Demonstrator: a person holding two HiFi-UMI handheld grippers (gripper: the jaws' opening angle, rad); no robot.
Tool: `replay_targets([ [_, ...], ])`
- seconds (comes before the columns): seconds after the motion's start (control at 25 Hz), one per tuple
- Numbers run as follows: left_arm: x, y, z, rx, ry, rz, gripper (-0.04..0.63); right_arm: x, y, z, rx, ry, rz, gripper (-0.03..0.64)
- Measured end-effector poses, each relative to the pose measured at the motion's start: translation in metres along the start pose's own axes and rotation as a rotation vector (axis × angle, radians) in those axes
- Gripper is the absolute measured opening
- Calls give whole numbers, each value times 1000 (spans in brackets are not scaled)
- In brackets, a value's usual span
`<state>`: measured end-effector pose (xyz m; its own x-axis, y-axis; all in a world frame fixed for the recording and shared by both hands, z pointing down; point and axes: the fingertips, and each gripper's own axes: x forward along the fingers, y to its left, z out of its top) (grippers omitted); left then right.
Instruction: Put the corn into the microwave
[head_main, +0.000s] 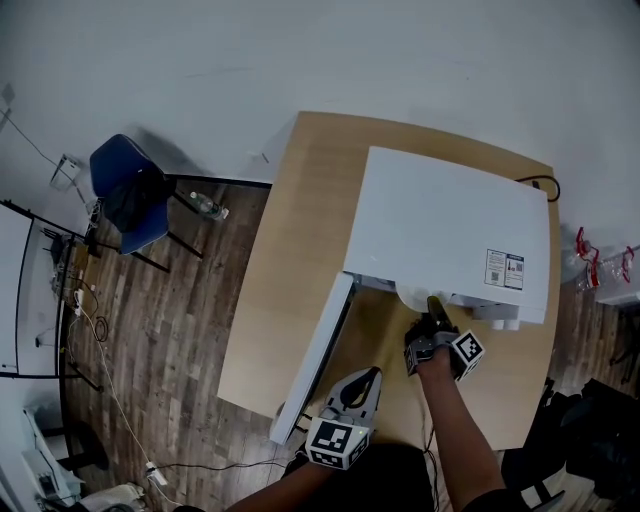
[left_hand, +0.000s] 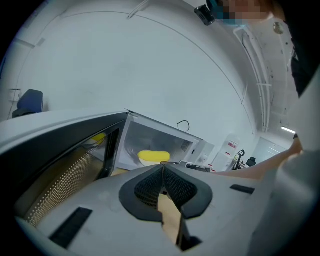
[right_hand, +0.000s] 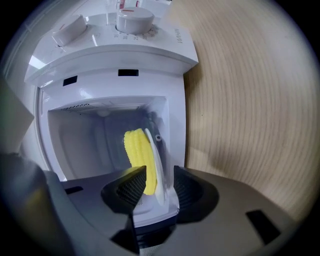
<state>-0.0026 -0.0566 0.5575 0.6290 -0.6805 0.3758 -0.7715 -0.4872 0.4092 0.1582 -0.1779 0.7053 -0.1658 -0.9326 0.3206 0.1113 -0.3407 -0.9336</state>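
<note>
Right gripper (right_hand: 155, 173), rolled sideways, reaches into microwave (right_hand: 112, 65), fingers (right_hand: 127, 187) apart around corn (right_hand: 136, 150)

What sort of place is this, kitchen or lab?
Probably an office or lab, not a kitchen: microwave on a plain wooden table, blue chair and loose cables on the floor.

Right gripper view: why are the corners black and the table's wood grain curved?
Right gripper view: a wide-angle lens gives a round image with dark corners and bows the grain of the table; the corn is sharp. Left gripper view: the wall bends likewise. Head view: the microwave top is flat, bright white.
</note>
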Motion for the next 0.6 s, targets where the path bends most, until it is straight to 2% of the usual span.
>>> replay_targets([
  [0.24,-3,-2,0,-15,-13,1,14,-18,-1,-3,-114,28,-32,167],
  [0.36,0,-7,-2,4,-9,-20,14,-23,-5,-8,-134,51,-48,151],
  [0.44,0,-9,-4,10,-8,-29,14,-24,-4,-9,-149,57,-47,90],
  [0.6,-4,-6,-7,4,-3,-24,14,-20,-3,-9,-163,65,-24,74],
])
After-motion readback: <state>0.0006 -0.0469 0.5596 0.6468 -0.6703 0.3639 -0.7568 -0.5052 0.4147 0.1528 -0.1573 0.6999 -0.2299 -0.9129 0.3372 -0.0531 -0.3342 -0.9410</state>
